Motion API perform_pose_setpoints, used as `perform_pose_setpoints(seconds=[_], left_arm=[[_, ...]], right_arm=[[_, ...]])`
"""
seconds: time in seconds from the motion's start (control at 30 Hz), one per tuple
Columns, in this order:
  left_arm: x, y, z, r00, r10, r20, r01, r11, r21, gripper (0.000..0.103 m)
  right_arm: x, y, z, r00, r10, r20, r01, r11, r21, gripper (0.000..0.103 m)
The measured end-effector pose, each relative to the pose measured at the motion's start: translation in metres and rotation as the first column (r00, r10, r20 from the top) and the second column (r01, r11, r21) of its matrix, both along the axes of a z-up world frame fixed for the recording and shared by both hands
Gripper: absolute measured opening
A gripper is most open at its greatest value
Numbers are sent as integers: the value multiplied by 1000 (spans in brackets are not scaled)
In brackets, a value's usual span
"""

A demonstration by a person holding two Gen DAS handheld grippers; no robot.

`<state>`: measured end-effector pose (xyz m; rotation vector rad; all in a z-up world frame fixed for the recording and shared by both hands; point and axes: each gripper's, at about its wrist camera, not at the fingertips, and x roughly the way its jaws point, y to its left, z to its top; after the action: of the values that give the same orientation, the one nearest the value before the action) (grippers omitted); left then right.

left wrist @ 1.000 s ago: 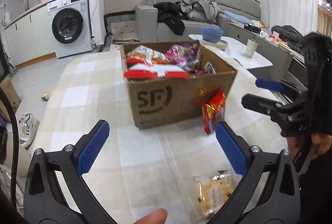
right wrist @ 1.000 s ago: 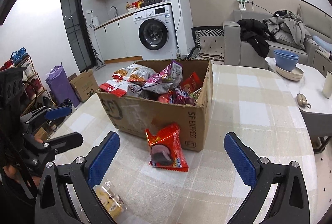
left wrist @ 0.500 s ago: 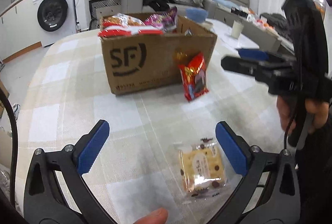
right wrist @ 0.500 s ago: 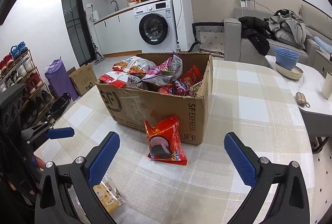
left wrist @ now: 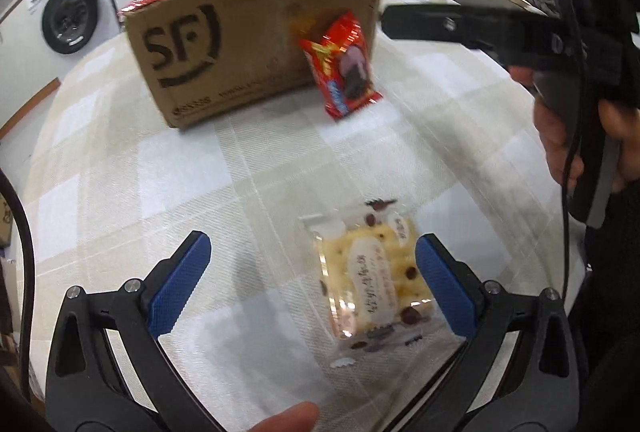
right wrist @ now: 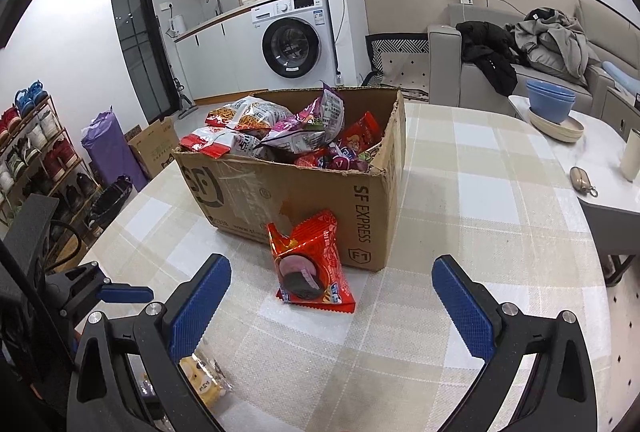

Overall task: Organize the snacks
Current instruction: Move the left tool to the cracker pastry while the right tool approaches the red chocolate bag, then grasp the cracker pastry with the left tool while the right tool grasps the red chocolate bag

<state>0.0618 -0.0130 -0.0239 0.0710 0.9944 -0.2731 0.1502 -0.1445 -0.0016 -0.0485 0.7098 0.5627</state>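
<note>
Snacks fill the cardboard box (left wrist: 240, 43) on the checked surface (left wrist: 100, 191). In the left wrist view, a clear-wrapped cookie pack (left wrist: 372, 280) lies flat between the spread fingers of the left gripper (left wrist: 312, 284), close to its right finger. A red snack packet (left wrist: 344, 67) leans on the box. A hand (left wrist: 576, 135) holds the right gripper level, beside the box.

In the right wrist view, the right gripper (right wrist: 332, 308) hangs wide apart, the red packet ahead between its fingers.
</note>
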Motion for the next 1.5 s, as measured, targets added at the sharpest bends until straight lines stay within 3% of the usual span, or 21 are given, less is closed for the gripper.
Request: perform_pose_setpoints(seconds=[0.2, 0.3, 0.4, 0.53, 0.9, 1.13, 1.5], left_arm=[[-4, -12, -5, 997, -74, -27, 74, 997, -6, 100], [-5, -19, -12, 994, -99, -42, 100, 995, 19, 90], [-5, -21, -15, 991, -120, -54, 120, 993, -6, 80], [-6, -20, -13, 993, -115, -41, 115, 993, -12, 59], [6, 11, -10, 1000, -4, -7, 4, 1000, -19, 56], [6, 19, -10, 1000, 12, -3, -12, 1000, -23, 56], [6, 15, -11, 1000, 12, 1, -12, 1000, -17, 57]], right_arm=[[1, -1, -1, 1000, 2, -4, -2, 1000, -6, 102], [1, -1, -1, 1000, 2, -6, -2, 1000, -7, 102], [1, -1, -2, 1000, 2, -8, -2, 1000, -10, 102], [4, 0, -7, 1000, -8, -19, 8, 1000, -15, 102], [13, 7, -27, 997, -22, -69, 19, 999, -34, 102], [18, 26, -47, 992, 0, -127, -6, 999, -49, 101], [18, 41, -55, 992, 28, -120, -33, 998, -46, 74]])
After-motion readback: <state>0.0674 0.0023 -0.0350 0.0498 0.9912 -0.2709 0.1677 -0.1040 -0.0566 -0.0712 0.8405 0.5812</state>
